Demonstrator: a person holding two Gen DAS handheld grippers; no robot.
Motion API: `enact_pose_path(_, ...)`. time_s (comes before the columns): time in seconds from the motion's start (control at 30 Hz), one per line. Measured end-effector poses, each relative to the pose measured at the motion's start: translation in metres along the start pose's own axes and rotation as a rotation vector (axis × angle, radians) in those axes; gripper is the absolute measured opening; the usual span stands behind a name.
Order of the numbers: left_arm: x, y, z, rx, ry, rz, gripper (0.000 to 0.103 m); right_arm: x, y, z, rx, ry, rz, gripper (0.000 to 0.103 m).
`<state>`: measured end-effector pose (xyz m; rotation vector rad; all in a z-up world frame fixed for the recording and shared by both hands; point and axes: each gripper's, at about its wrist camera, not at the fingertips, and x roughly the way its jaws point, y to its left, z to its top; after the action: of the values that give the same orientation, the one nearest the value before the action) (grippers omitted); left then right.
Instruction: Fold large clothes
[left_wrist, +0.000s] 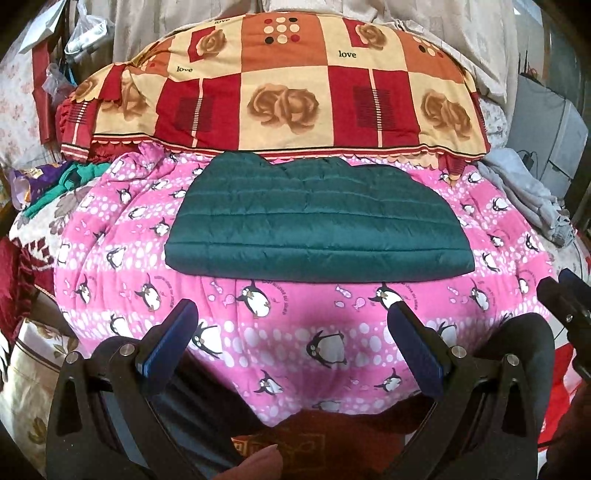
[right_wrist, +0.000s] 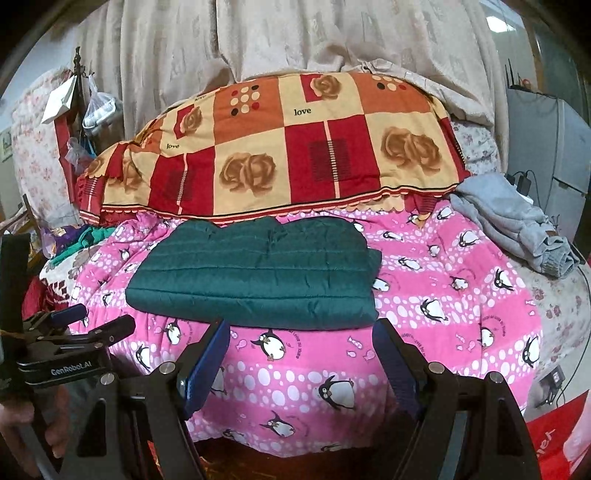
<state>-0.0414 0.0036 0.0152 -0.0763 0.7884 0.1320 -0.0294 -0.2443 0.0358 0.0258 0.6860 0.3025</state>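
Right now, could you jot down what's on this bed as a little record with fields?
garment: green quilted jacket, folded into a flat rectangle, nothing touching it
surface: pink penguin quilt
behind the jacket: red and cream rose-print quilt, folded
far right edge: grey sweatpants, crumpled
left gripper: open, empty, short of the jacket
right gripper: open, empty, by the jacket's near edge

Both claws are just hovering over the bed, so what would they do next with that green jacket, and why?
Probably reach both claws forward to the green quilted jacket's near edge. It already lies folded flat on the pink penguin blanket, while the left claw and right claw hang open and empty short of it, so another fold or lifting it aside needs a grip first.
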Motion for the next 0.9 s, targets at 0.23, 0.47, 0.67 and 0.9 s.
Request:
enact_pose_path(0.23,0.001,0.0,-0.002,-0.024,0.004,-0.019,0.103,0.004,0.002,-0.004,-0.006,0.012,0.013,0.077)
enact_pose_path(0.47,0.001,-0.002,-0.004,-0.021,0.01,-0.028,0.103,0.004,0.004,-0.005,-0.003,0.012,0.012,0.077)
enact_pose_path(0.67,0.004,-0.001,-0.006,-0.019,0.014,-0.014,0.103,0.005,0.005,-0.006,-0.003,0.015,0.015,0.077)
enact_pose_path(0.9,0.005,0.0,-0.006,-0.017,0.015,-0.013,0.103,0.008,0.01,-0.011,-0.004,0.023,0.03,0.077)
